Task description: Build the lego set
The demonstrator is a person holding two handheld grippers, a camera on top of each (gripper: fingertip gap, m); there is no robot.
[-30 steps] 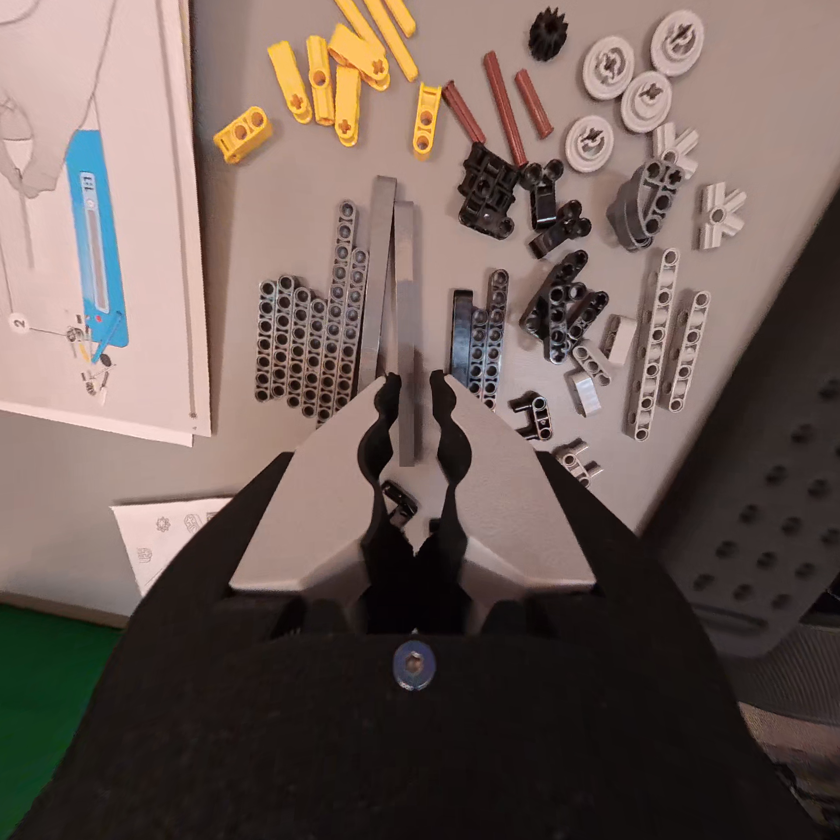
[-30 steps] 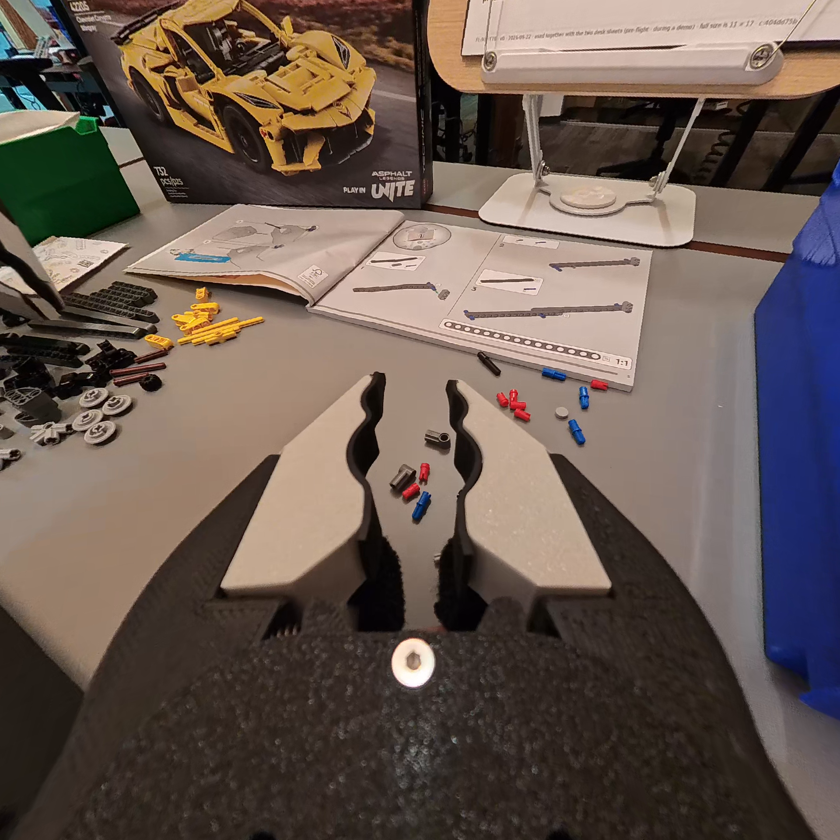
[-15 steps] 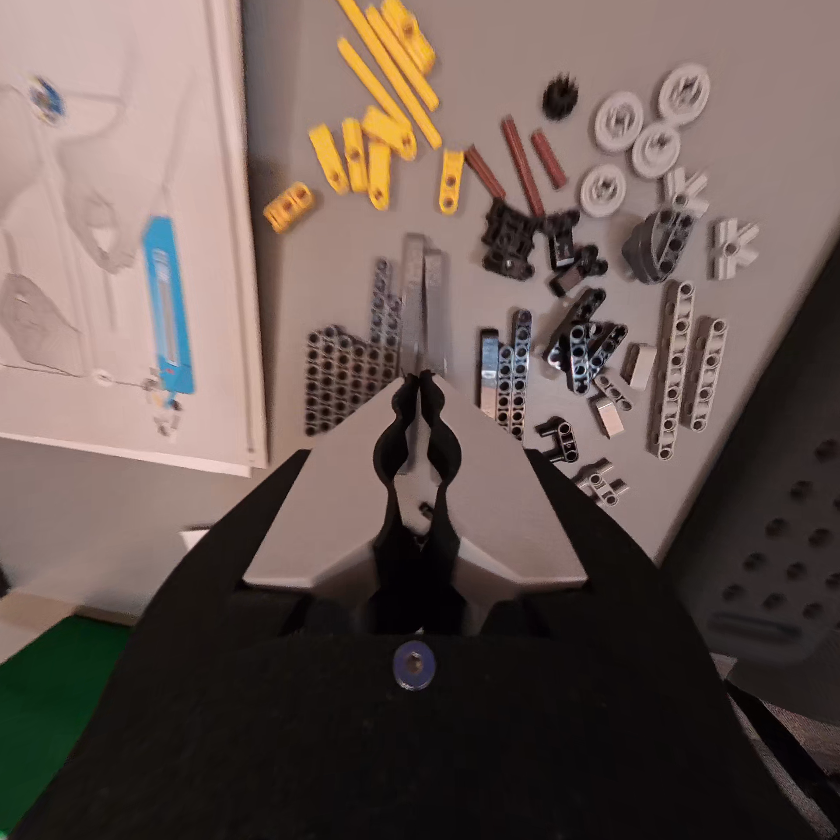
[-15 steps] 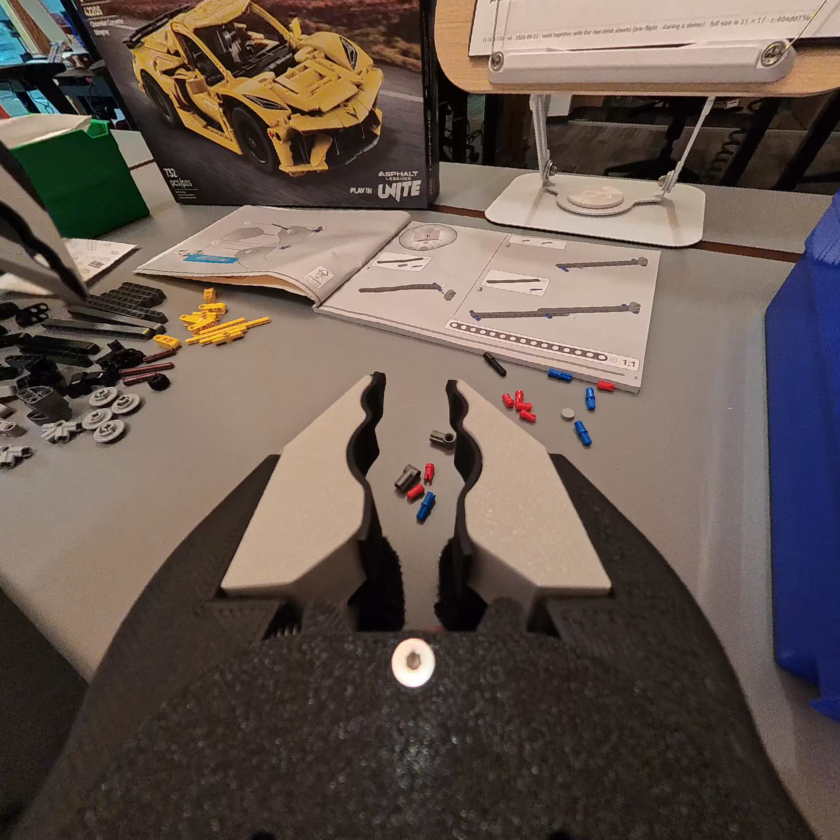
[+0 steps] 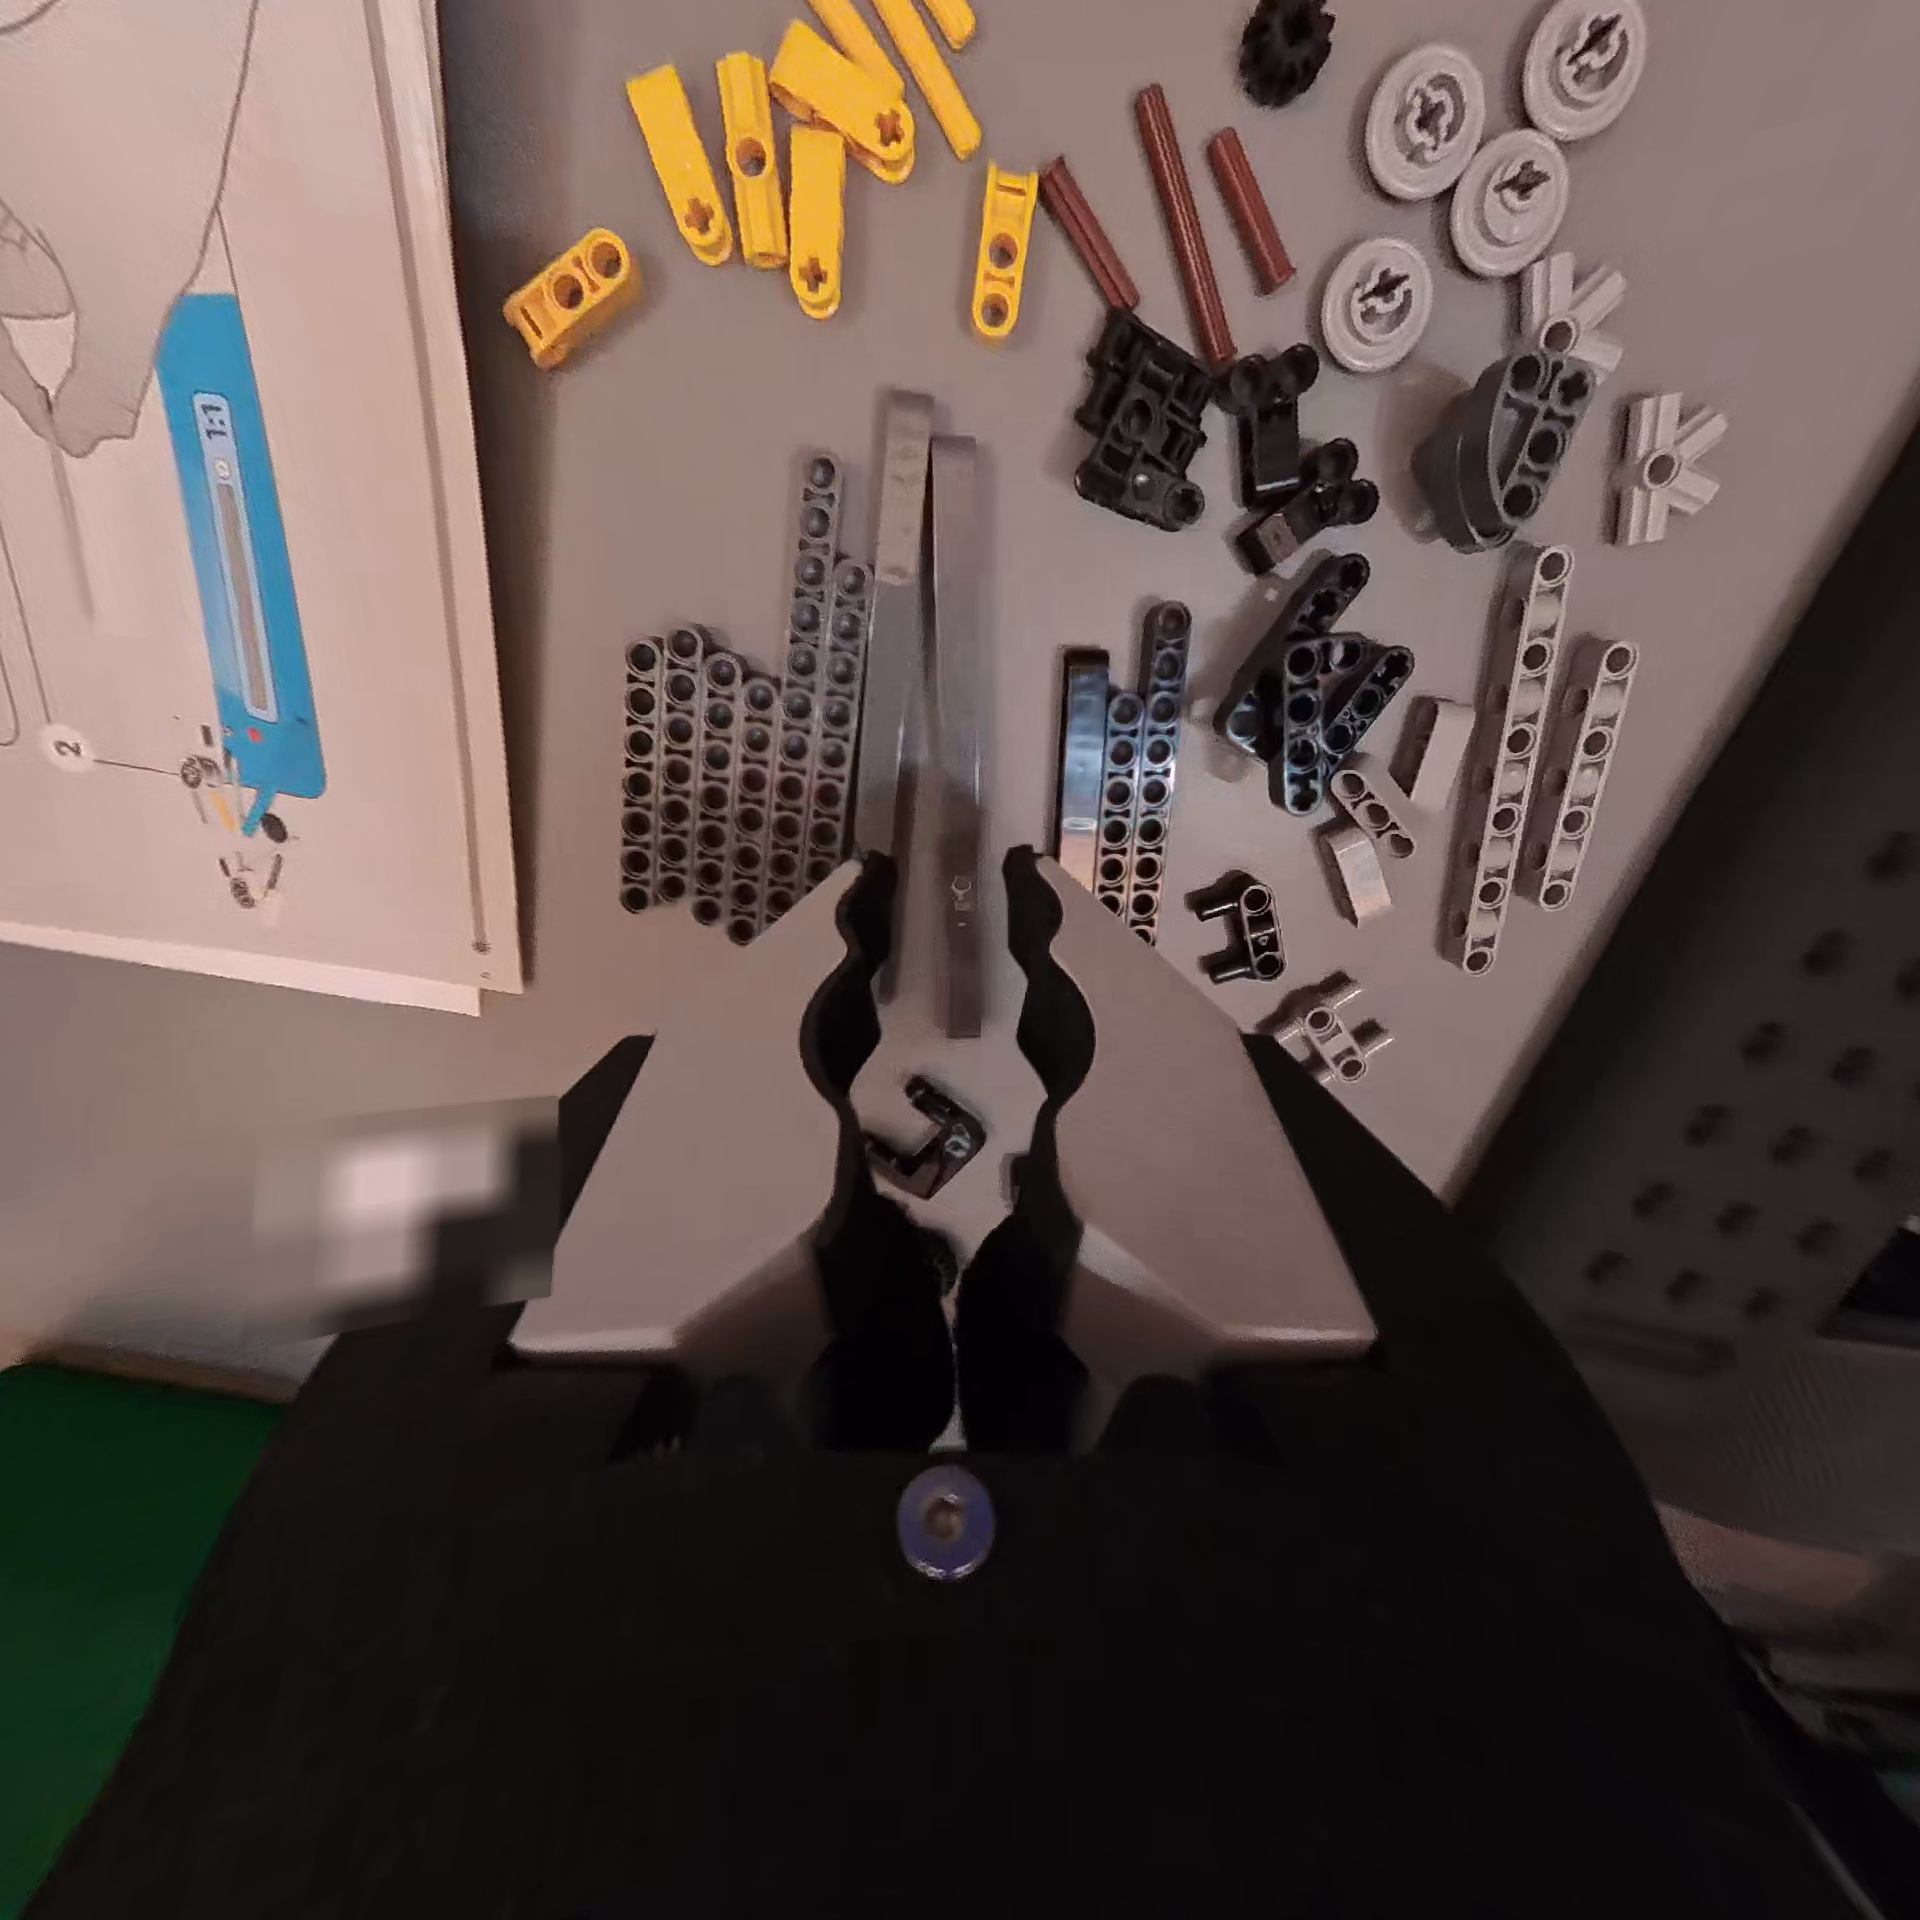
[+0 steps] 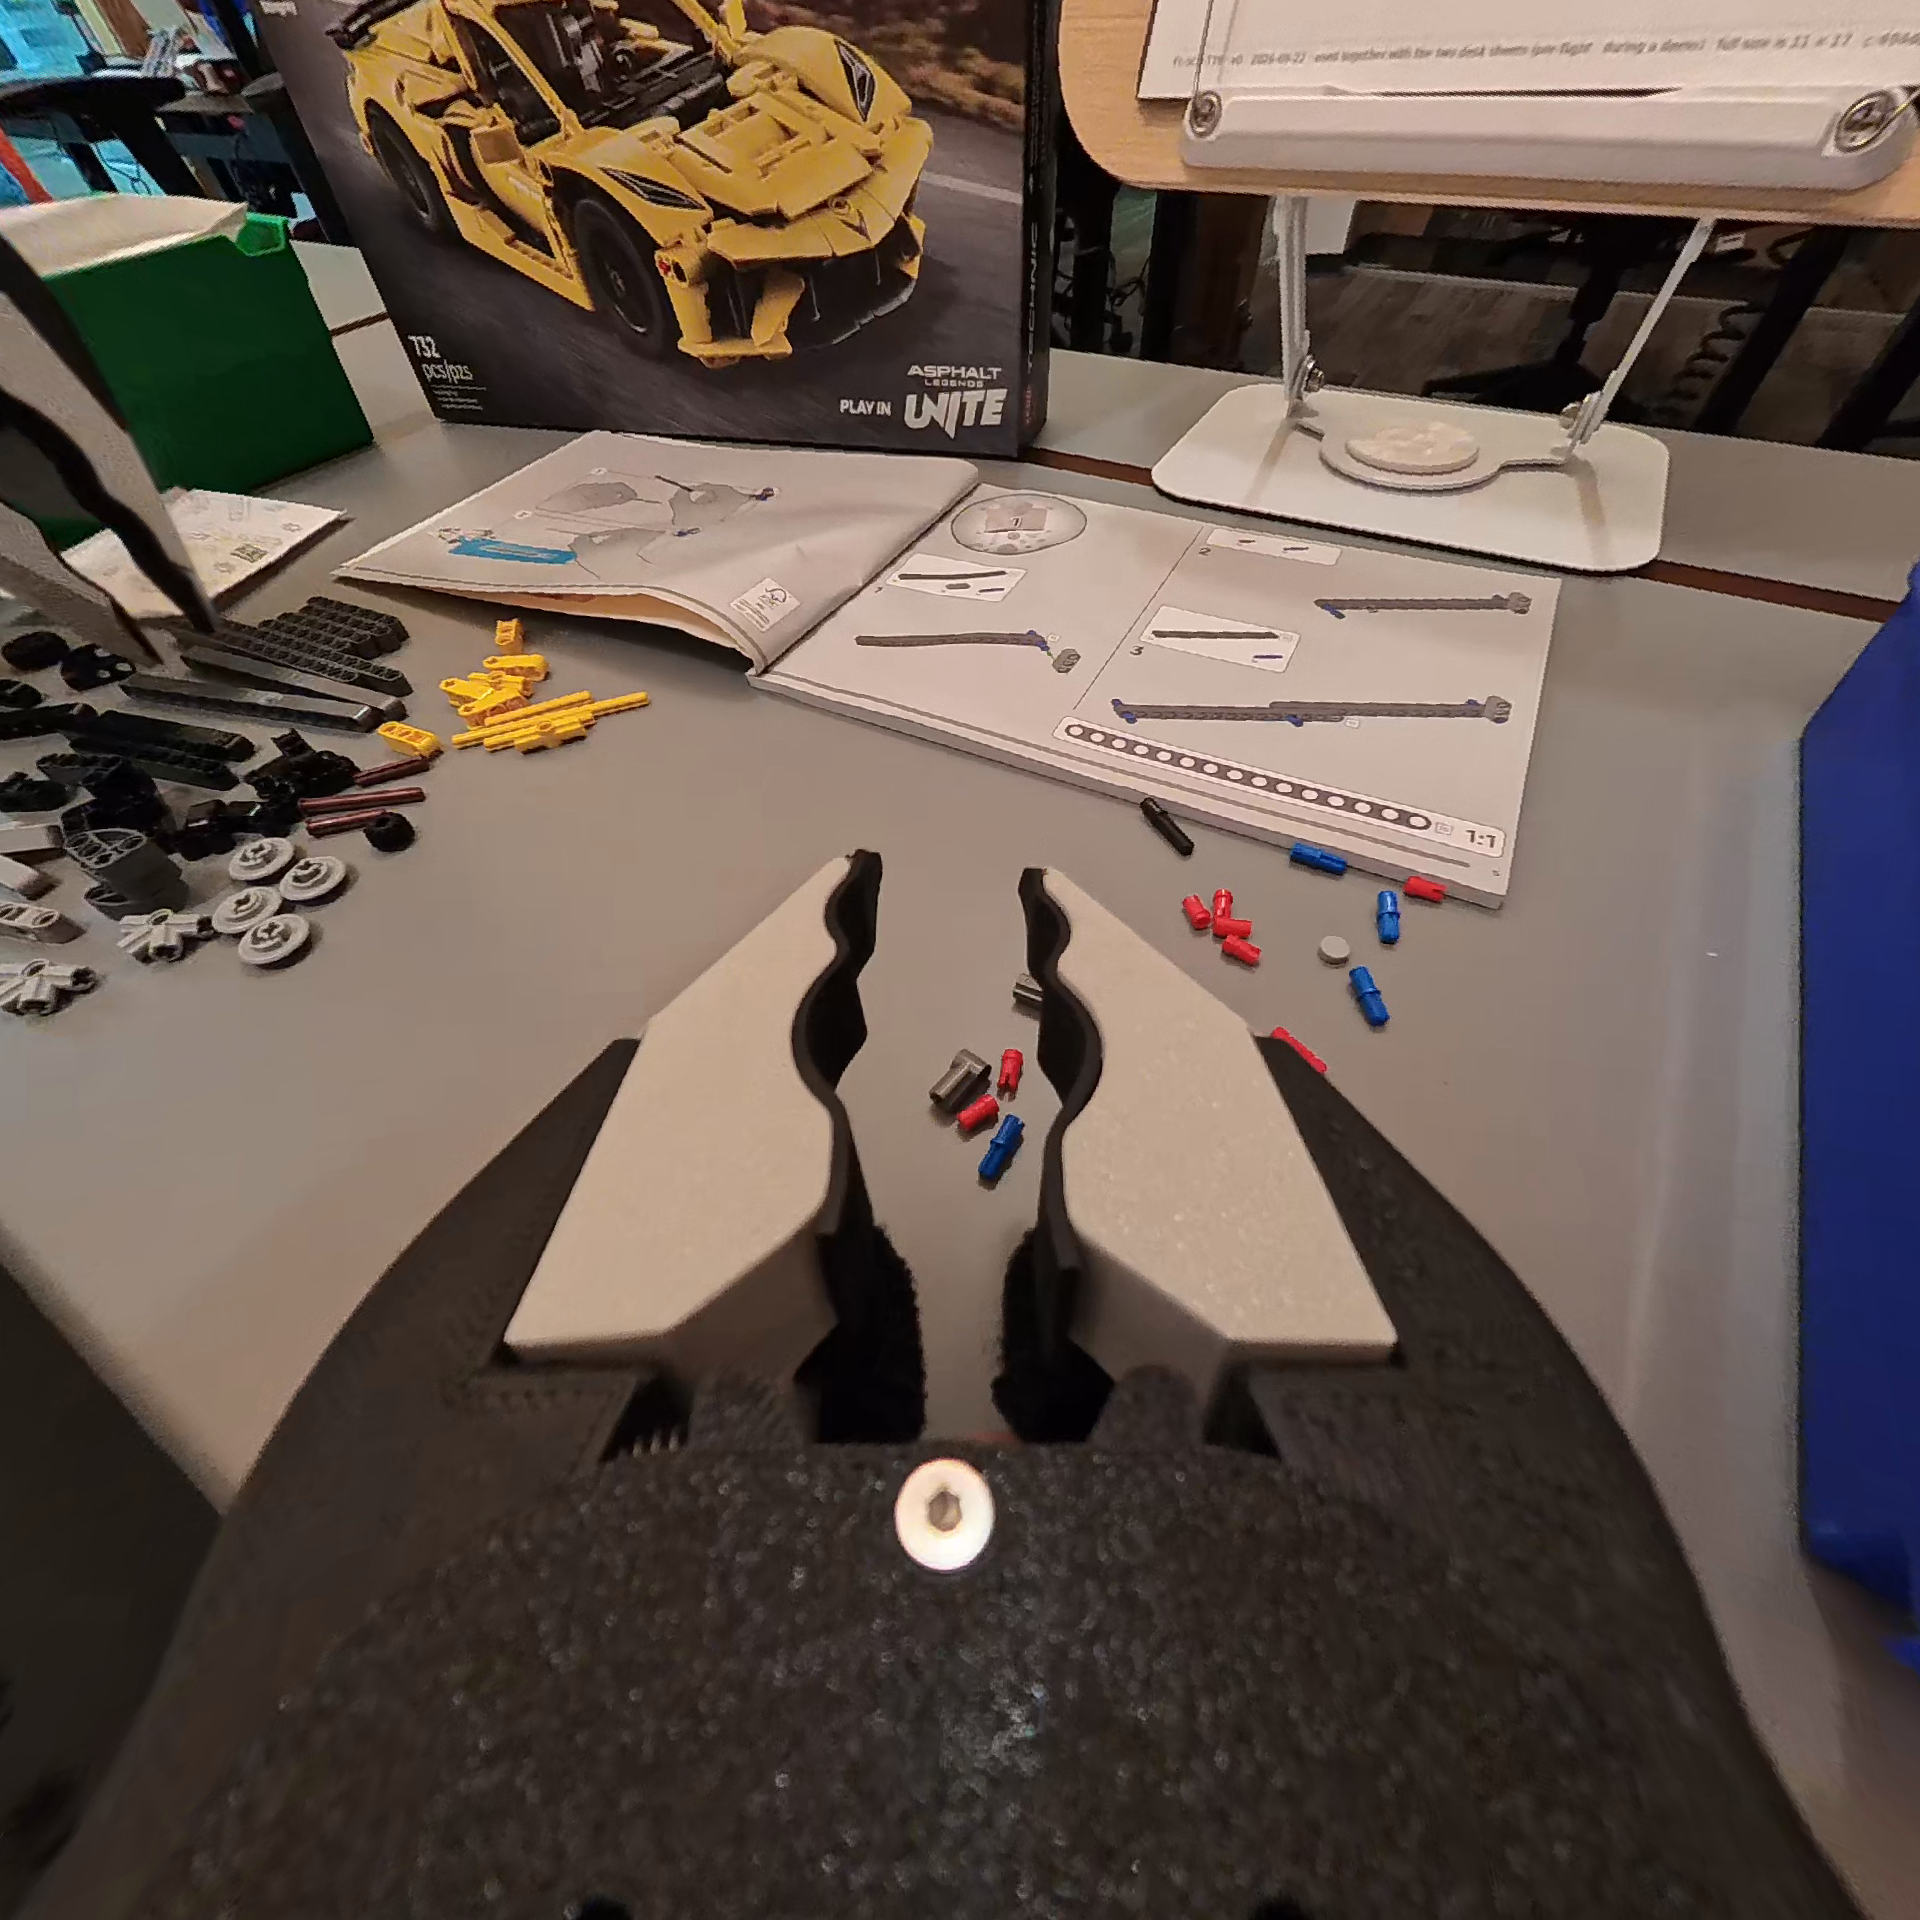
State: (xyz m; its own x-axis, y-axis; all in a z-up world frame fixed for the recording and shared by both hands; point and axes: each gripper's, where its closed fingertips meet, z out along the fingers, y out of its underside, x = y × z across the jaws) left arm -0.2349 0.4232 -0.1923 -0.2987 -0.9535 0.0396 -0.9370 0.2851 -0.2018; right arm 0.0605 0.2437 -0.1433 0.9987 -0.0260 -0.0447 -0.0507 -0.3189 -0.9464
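My left gripper (image 5: 948, 862) is open, pointing down at the table, its jaws on either side of the near end of two long grey beams (image 5: 951, 727) that lie side by side. Dark grey holed beams (image 5: 743, 769) lie to their left and black beams (image 5: 1127, 790) to their right. A small black angled connector (image 5: 930, 1138) lies between the fingers, nearer the palm. My right gripper (image 6: 948, 871) is open and empty, low over a grey connector (image 6: 958, 1075), red pins (image 6: 992, 1091) and a blue pin (image 6: 1000, 1143). The left gripper (image 6: 99, 561) also shows at the far left of the right wrist view.
Yellow parts (image 5: 821, 145), brown axles (image 5: 1184, 218), grey discs (image 5: 1455, 156) and light grey beams (image 5: 1527, 748) lie around. The open instruction booklet (image 6: 1195, 634), the car box (image 6: 675, 208), a white stand (image 6: 1423, 478), a green box (image 6: 197, 343) and a blue bin (image 6: 1870, 1039) border the table. My hands' fingertips stand some 35 centimetres from each other. The blue pin (image 6: 1000, 1143) is about 7 centimetres from my right fingertips.
The left gripper's jaws closed and it pulled back from the table half a second ago; now it is lower again with the jaws wide apart around the grey beams. The right gripper barely moved.
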